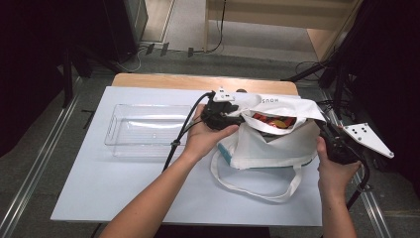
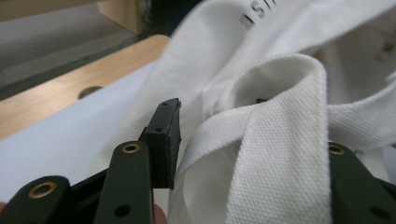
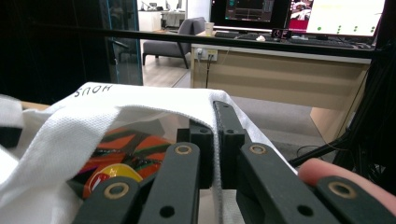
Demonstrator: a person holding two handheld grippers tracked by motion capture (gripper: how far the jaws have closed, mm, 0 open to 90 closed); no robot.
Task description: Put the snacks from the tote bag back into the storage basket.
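High view: your two grippers hold a white canvas tote bag (image 1: 270, 136) open on the white table sheet (image 1: 124, 183).
Your right gripper (image 3: 215, 140) has its jaws closed tight on the bag's rim. Your left gripper (image 2: 233, 140) stands with jaws parted around a white woven strap (image 2: 280, 154). An orange snack packet (image 3: 130, 154) lies inside the bag; a clear plastic tray (image 1: 148, 130) sits beside it, to your left.

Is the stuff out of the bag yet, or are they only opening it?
Only opening it. The right gripper is clamped on the white bag's rim, and the left gripper has the bag's strap between its jaws, spreading the mouth. The orange packet is inside the bag. The clear bin beside it has nothing in it, so any moving looks not started.
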